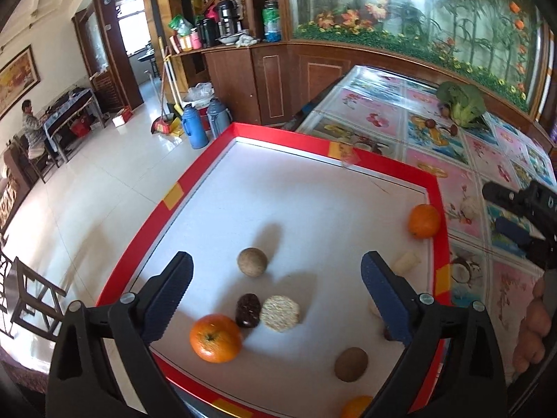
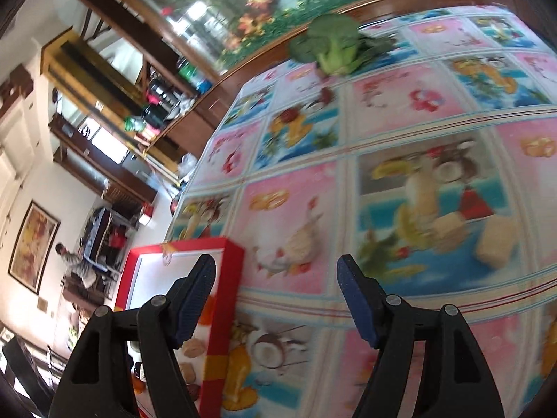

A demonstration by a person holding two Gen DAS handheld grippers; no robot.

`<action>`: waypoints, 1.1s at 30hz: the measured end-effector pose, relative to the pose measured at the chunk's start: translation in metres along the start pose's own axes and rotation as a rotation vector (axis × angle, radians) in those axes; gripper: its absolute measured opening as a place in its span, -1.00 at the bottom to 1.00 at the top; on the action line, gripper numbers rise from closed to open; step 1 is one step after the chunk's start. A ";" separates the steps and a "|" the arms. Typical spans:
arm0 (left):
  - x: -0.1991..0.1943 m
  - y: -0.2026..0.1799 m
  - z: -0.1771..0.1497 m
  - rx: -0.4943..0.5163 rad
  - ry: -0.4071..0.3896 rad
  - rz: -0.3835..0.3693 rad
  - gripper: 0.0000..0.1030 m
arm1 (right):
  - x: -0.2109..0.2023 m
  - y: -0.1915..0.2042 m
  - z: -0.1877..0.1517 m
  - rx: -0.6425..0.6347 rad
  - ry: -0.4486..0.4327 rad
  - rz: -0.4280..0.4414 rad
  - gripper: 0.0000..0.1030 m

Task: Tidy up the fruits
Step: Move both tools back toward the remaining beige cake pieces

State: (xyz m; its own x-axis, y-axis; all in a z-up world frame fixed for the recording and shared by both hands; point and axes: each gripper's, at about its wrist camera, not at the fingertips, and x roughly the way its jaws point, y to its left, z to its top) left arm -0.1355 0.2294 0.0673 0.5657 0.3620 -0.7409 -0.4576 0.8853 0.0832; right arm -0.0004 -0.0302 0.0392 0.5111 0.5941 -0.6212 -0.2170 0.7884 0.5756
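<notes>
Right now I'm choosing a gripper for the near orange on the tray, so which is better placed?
Left. The left gripper hangs open over the tray, near the orange; the right gripper faces the tablecloth.

Broccoli (image 1: 461, 102) on patterned tablecloth (image 1: 379, 118); 2 thermoses (image 1: 205, 122).

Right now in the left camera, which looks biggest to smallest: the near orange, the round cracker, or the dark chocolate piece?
1. The near orange looks biggest.
2. The round cracker comes next.
3. The dark chocolate piece looks smallest.
The orange sits slightly nearer the camera, which may exaggerate its lead a little.
</notes>
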 end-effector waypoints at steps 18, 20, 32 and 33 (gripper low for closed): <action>-0.034 -0.110 -0.021 0.274 0.005 -0.159 0.95 | -0.124 -0.144 0.042 0.060 -0.201 -0.123 0.40; -0.036 -0.127 -0.022 0.312 0.002 -0.183 0.95 | -0.129 -0.153 0.043 0.061 -0.190 -0.102 0.40; -0.030 -0.186 -0.019 0.410 -0.028 -0.302 0.96 | -0.067 -0.079 0.006 -0.411 -0.020 -0.154 0.35; -0.029 -0.188 -0.019 0.413 -0.028 -0.308 0.96 | -0.061 -0.076 0.003 -0.441 -0.021 -0.181 0.35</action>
State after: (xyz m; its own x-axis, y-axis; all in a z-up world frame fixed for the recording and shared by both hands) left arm -0.0788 0.0475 0.0605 0.6525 0.0694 -0.7546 0.0391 0.9914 0.1250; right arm -0.0125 -0.1268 0.0354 0.5886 0.4413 -0.6773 -0.4528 0.8741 0.1760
